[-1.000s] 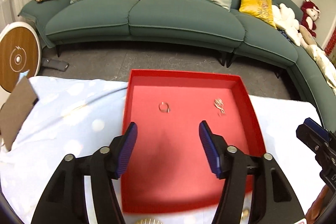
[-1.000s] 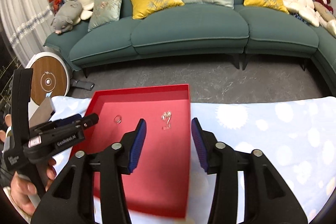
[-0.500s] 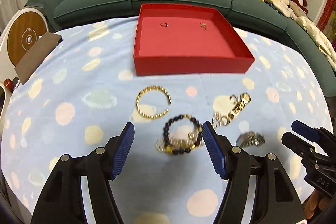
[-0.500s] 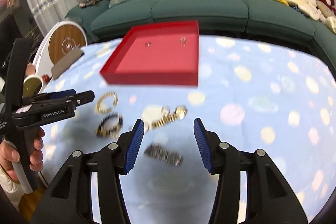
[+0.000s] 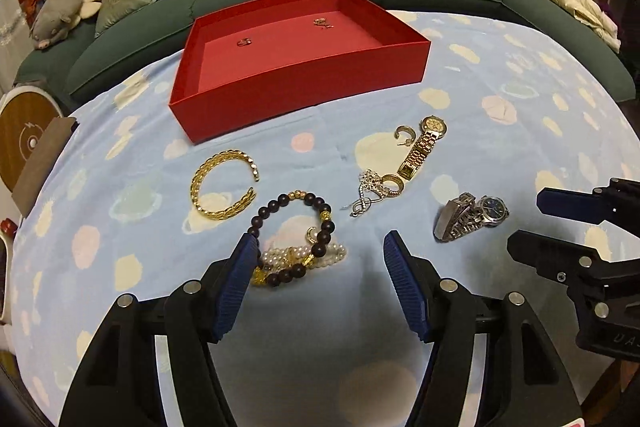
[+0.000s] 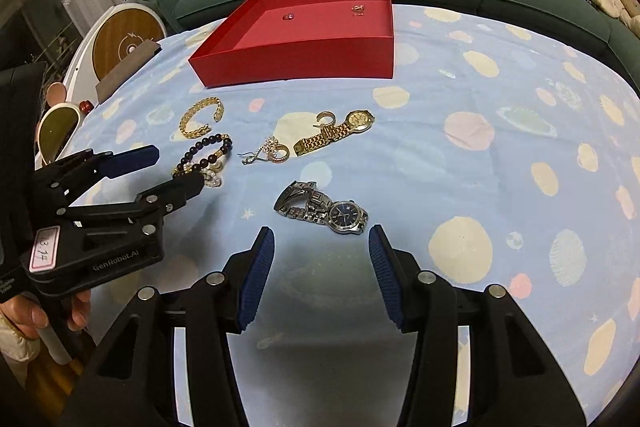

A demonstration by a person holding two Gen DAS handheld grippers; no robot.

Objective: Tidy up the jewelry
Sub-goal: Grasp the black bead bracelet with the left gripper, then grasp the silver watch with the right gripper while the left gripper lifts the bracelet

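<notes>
Nearest in the left wrist view, the left claw [image 5: 316,247] stands spread with nothing pinched; its jaws have just been closing a little. The tangled dark bead bracelet [image 5: 294,235] and pearl strand [image 5: 298,257] lie just beside its left pad, at about ten o'clock from the midpoint, so the heap is off-centre between the jaws. In the right wrist view the right claw [image 6: 321,241] is also spread and empty, with the silver watch [image 6: 322,207] lying just ahead at twelve o'clock, its dark dial toward the right pad.

Further out on the spotted cloth covering the bench [image 5: 500,147] sit a gold cuff bangle [image 5: 222,185] at eleven o'clock, a silver pendant tangled with a ring [image 5: 376,187] at one o'clock, then a gold watch [image 5: 424,143] with a small hoop earring [image 5: 402,134] touching its band. Farthest, at twelve o'clock, the red tray [image 5: 304,83] already holds a ring [image 5: 244,42] and a small trinket [image 5: 321,23], well apart.

Judging the risks: closing the left claw here would likely catch only one strand, dragging the other loose or snagging them together. The soft cloth could bunch into either grip. The silver watch's folded band may slip or swing open when lifted. The two claws stand near each other and could collide.
</notes>
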